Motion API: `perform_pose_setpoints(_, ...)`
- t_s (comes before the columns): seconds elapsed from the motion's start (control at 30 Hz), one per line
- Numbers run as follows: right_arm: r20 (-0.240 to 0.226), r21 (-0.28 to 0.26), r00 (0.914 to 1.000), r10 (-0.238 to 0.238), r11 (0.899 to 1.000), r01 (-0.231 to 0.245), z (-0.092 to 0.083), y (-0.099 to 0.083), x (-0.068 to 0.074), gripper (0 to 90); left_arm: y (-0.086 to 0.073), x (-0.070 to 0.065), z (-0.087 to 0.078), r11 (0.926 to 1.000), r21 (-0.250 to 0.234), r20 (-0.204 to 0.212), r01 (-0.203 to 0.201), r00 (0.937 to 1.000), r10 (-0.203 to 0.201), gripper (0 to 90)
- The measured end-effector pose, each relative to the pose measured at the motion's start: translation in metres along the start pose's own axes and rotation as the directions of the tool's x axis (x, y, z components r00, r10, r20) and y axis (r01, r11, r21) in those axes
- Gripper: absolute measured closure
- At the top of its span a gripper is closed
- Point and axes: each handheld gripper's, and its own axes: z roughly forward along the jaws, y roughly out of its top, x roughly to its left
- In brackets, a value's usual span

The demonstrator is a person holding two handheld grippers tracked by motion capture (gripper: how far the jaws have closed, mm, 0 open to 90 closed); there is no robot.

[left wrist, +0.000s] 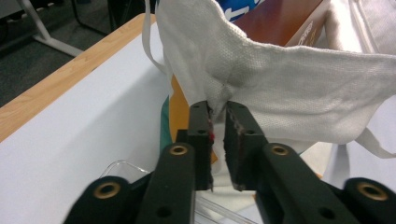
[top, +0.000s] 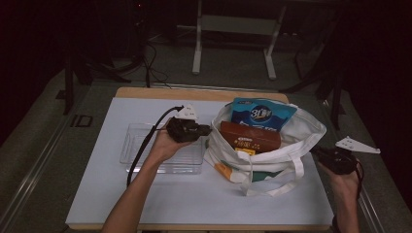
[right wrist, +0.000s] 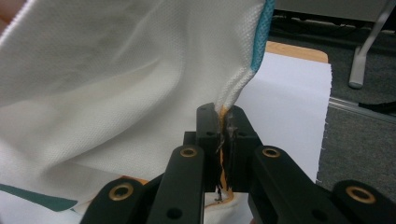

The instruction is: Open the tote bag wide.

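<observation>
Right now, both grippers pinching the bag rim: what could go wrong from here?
1. The left gripper holds only a thin fold of the tote bag at its very tips; the cloth could slip out if it is pulled.
2. The brown box and blue pouch stick out of the mouth; lifting or tilting the bag may tip them out.
3. The right gripper grips the rim at the seam; pulling apart hard could drag the bag off the table edge.

A dim room is surrounding the white-topped counter (top: 145, 204); a grey frame's legs (top: 197, 58) are standing on dark floor (top: 48, 126), cables (top: 153, 63) trailing.
</observation>
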Motion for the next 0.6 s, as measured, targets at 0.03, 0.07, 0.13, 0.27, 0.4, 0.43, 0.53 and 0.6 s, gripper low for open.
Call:
perform_pose_setpoints(0.03, -0.001, 0.000, 1.0000, 0.000, 1.000, 0.000, 0.000, 0.000, 0.000, 86.3, 0.000, 0.000, 0.000, 1.0000, 0.004, 0.000, -0.003, 1.0000, 0.003, 86.5)
perform_pose_setpoints(0.07, -0.001, -0.001, 1.0000, -0.001, 1.000, 0.001, 0.000, 0.000, 0.000, 86.3, 0.001, 0.000, -0.001, 0.9999, 0.013, -0.007, -0.007, 1.0000, 0.007, 86.9)
perform_pose_setpoints(0.13, -0.001, -0.003, 1.0000, 0.000, 1.000, 0.000, 0.000, 0.000, 0.000, 86.3, 0.001, 0.000, -0.003, 0.9998, 0.017, -0.007, -0.004, 1.0000, 0.004, 87.1)
perform_pose_setpoints(0.27, 0.001, -0.003, 1.0000, -0.001, 1.000, 0.001, 0.000, -0.001, 0.000, 86.4, 0.000, 0.004, -0.012, 0.9989, -0.023, -0.005, 0.042, 0.9991, -0.042, 80.3)
perform_pose_setpoints(0.4, 0.002, -0.002, 1.0000, -0.001, 1.000, 0.001, 0.000, 0.000, 0.000, 86.4, 0.004, 0.007, -0.022, 0.9934, -0.086, 0.029, 0.075, 0.9969, -0.073, 71.7)
perform_pose_setpoints(0.43, 0.001, -0.003, 1.0000, -0.001, 1.000, 0.001, 0.000, -0.001, 0.000, 86.4, 0.005, 0.007, -0.023, 0.9922, -0.096, 0.035, 0.080, 0.9964, -0.077, 68.4)
perform_pose_setpoints(0.53, 0.001, -0.002, 1.0000, 0.002, 1.000, -0.002, 0.000, -0.001, 0.000, 86.5, 0.007, 0.008, -0.025, 0.9864, -0.129, 0.059, 0.102, 0.9937, -0.095, 62.3)
perform_pose_setpoints(0.6, 0.000, -0.003, 1.0000, 0.003, 1.000, -0.003, 0.000, -0.002, 0.000, 86.5, 0.009, 0.008, -0.026, 0.9835, -0.143, 0.075, 0.111, 0.9921, -0.101, 59.9)
